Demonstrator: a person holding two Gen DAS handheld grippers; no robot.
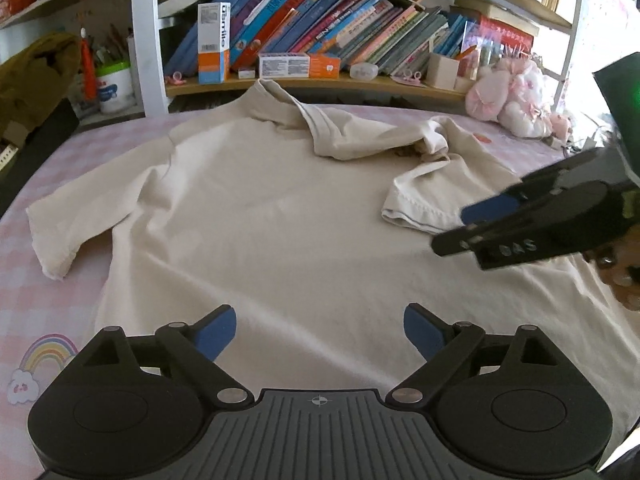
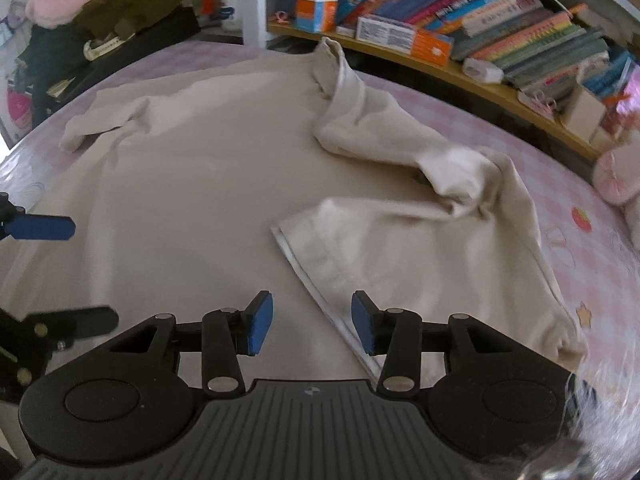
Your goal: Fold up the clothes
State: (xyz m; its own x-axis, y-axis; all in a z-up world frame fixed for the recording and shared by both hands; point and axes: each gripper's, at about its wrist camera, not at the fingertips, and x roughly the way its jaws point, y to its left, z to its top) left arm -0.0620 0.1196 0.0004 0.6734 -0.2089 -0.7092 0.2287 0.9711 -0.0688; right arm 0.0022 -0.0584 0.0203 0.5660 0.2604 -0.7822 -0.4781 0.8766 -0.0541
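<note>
**Cream shirt spread on the pink bed**

Nearest the lens, the left gripper (image 1: 320, 334) hangs with its blue pads spread wide over the cream T-shirt (image 1: 248, 216), gripping nothing. That shirt lies flat on the pink checked sheet (image 1: 52, 300), one sleeve (image 2: 360, 232) folded inward. The right gripper (image 2: 313, 328) is likewise parted, straddling the sleeve's hem; motion blur softens that view's edges. Behind, the bookshelf (image 1: 320, 84) is partly cropped.
</note>
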